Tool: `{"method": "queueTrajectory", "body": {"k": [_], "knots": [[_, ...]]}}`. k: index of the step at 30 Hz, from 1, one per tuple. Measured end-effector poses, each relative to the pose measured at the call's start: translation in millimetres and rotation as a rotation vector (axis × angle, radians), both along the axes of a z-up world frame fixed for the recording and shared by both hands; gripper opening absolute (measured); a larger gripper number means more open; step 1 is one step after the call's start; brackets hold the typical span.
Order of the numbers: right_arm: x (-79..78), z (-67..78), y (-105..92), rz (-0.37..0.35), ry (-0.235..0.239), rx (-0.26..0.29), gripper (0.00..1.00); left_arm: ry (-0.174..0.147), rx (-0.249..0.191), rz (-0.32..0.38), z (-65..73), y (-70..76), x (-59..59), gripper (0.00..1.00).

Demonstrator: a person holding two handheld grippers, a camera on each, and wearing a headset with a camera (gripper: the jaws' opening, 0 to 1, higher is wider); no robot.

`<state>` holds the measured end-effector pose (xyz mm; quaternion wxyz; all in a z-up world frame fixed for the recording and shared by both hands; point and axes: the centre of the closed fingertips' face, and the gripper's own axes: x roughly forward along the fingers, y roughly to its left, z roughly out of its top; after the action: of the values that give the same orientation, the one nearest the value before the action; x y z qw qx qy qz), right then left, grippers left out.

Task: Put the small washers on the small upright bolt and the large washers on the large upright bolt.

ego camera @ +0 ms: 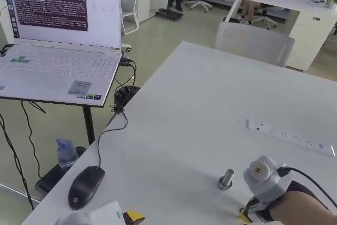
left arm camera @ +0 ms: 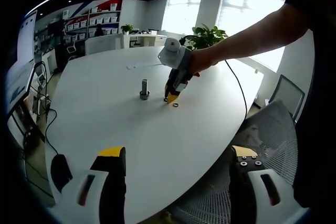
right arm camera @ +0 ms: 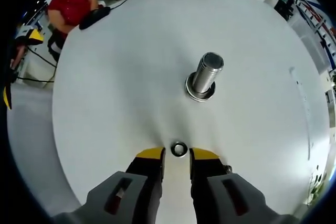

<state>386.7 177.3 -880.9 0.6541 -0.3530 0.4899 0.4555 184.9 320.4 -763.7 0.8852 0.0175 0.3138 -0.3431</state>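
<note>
Facing a washer (right arm camera: 179, 149) (right gripper view), the right claw (right arm camera: 177, 157) stands parted.

The head view looks steeply down across the white table (ego camera: 200, 109), the left gripper view looks from low off its near edge toward the far right gripper (left arm camera: 171, 99), and the right gripper view sits close over the upright bolt (right arm camera: 206, 77), which all three share.
</note>
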Motion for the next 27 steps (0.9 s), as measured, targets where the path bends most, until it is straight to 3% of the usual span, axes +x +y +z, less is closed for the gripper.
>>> {"method": "queueTrajectory", "body": {"k": [13, 27], "knots": [[-0.3, -0.9, 0.7, 0.013, -0.009, -0.032, 0.14, -0.001, 0.016, -0.010, -0.2, 0.0, 0.3, 0.80], [-1.0, -0.2, 0.0, 0.005, -0.008, -0.015, 0.13, 0.004, 0.042, -0.013, 0.9, 4.9, -1.8, 0.78]]}}
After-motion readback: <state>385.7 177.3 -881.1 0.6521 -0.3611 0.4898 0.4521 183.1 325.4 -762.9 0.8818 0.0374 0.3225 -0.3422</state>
